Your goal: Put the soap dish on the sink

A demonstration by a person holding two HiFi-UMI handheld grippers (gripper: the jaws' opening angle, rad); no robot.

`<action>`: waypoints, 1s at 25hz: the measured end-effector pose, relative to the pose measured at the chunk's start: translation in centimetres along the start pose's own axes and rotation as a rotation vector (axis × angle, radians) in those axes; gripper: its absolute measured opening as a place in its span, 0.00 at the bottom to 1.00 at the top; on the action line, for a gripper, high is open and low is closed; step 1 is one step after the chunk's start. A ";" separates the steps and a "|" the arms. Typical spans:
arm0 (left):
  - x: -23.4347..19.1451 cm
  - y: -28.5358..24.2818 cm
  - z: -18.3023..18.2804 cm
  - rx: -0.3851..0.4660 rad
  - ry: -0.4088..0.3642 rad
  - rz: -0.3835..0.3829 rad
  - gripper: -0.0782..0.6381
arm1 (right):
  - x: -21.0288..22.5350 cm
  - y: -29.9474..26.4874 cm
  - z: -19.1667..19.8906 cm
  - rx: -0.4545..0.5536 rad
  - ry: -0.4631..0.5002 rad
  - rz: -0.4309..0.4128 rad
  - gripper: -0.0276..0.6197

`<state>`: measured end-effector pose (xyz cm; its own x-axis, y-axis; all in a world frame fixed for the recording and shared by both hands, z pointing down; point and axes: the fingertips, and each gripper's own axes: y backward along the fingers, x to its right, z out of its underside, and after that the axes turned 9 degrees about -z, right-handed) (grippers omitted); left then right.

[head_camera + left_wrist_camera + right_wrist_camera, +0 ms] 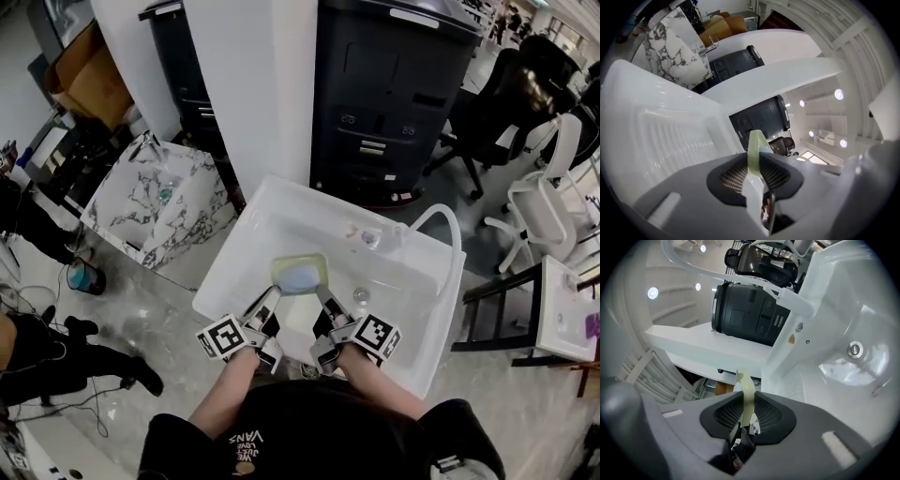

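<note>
Two grips | left tongs (pixel 273 293) + right tongs (pixel 322 293) clamp soap dish (pixel 300 274) (opposite rims) | over sink (pixel 236 262)

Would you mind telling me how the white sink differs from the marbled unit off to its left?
The white sink is plain white; the marbled unit is white with dark veins. The white sink lies right below the soap dish, which the left tool and right tool grip by opposite edges; the marbled unit stands apart, with nothing held over it. Both are mostly white.
</note>
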<state>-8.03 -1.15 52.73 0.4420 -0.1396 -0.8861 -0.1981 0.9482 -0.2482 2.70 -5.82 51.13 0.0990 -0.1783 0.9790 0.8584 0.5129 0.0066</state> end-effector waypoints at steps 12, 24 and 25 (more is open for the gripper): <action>-1.2 -5.9 -5.2 -0.180 -0.090 0.045 0.29 | 1.3 -5.2 -2.1 0.188 -0.013 0.029 0.15; -3.9 -10.9 -8.5 -0.308 -0.137 0.065 0.29 | 4.1 -9.5 -3.2 0.313 -0.023 0.090 0.15; -4.2 -11.4 -8.6 -0.317 -0.140 0.067 0.29 | 4.4 -9.7 -3.4 0.323 -0.021 0.095 0.15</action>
<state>-15.14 -13.79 55.88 0.5299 -0.0191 -0.8478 -0.4825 0.8153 -0.3200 -3.51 -14.41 54.65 0.1574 -0.1015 0.9823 0.6414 0.7668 -0.0236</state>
